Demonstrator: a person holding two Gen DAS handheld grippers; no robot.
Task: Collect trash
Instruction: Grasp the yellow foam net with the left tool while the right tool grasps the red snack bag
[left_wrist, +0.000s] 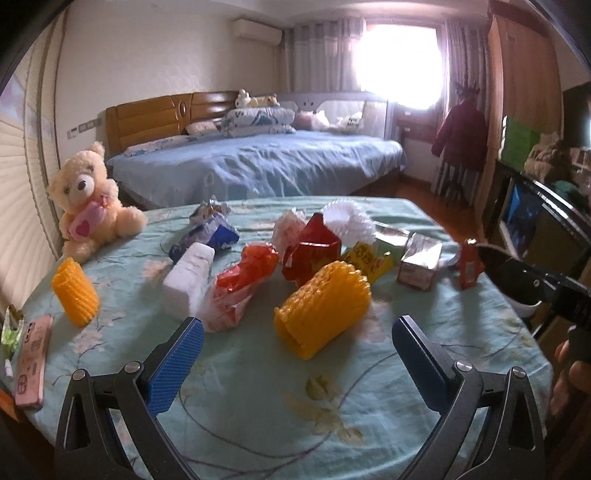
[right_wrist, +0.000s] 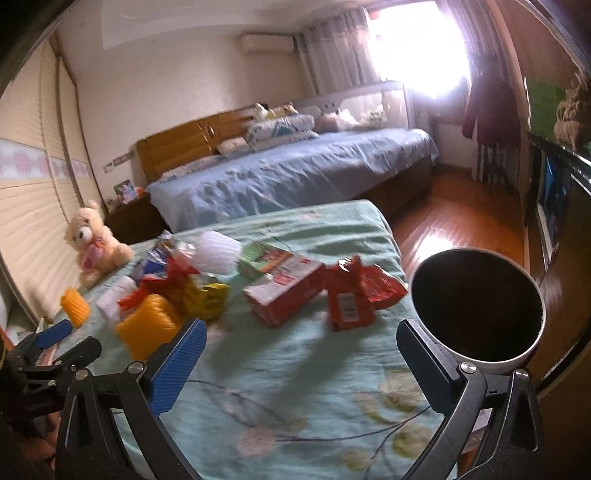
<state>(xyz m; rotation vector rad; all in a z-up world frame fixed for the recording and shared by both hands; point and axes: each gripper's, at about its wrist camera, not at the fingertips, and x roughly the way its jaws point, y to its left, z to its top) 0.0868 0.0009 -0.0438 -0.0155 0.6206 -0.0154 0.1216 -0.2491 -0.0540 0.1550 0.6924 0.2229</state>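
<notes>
Both my grippers, left gripper (left_wrist: 297, 341) and right gripper (right_wrist: 301, 345), hang wide and hold nothing. The trash sits on the flowered tablecloth (left_wrist: 258, 398); the yellow foam fruit net (left_wrist: 323, 308) lies nearest. The bin (right_wrist: 476, 308) hugs the table edge; I could knock it off reaching.

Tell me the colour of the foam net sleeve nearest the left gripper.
Yellow-orange foam net sleeve; it shows best in the left wrist view.
</notes>
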